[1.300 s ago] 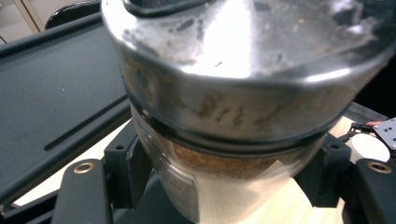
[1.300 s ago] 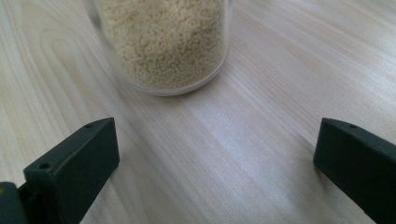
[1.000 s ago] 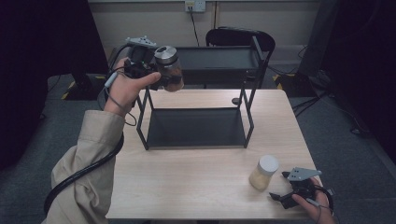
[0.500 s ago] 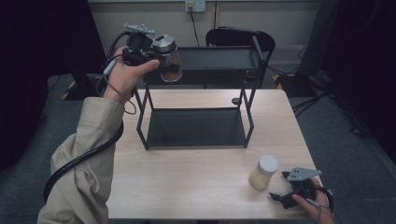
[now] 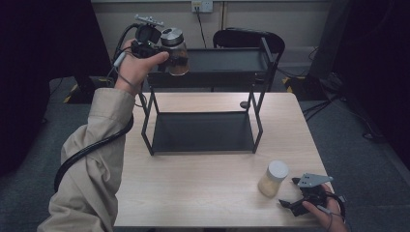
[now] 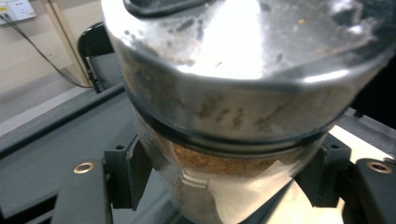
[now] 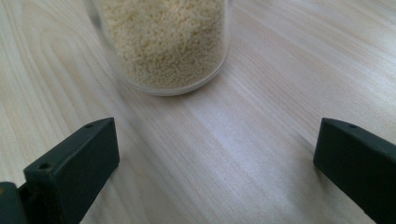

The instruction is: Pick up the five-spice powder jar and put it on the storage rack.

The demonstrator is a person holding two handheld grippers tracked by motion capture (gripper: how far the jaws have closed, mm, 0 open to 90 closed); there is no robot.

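A dim room with dark floor and a pale back wall surrounds a light wooden table (image 5: 203, 193) with a visible grain. At the wall sit a white socket plate (image 5: 201, 5) and, behind the table, a black chair (image 5: 241, 36). On the far half of the table stands a black two-tier metal rack (image 5: 203, 130) — its lower shelf lies on the tabletop, its upper shelf is raised on thin legs.

A person's left arm in a beige sleeve (image 5: 92, 164) reaches up from the lower left. The left gripper (image 5: 167, 50) is held in the air at the left end of the rack's upper shelf. Its jaws pinch a clear glass jar with a silver metal lid (image 5: 175, 50), brown powder inside; in the left gripper view the black pads (image 6: 133, 170) press both sides of the glass just below the lid. The jar is upright, level with the upper shelf — whether its base touches the shelf I cannot tell.

The right gripper (image 5: 292, 195) rests low at the table's near right corner, jaws spread wide and empty. Just beyond them stands a small clear jar of pale yellow grains with a white lid (image 5: 273, 178), on the tabletop, untouched.
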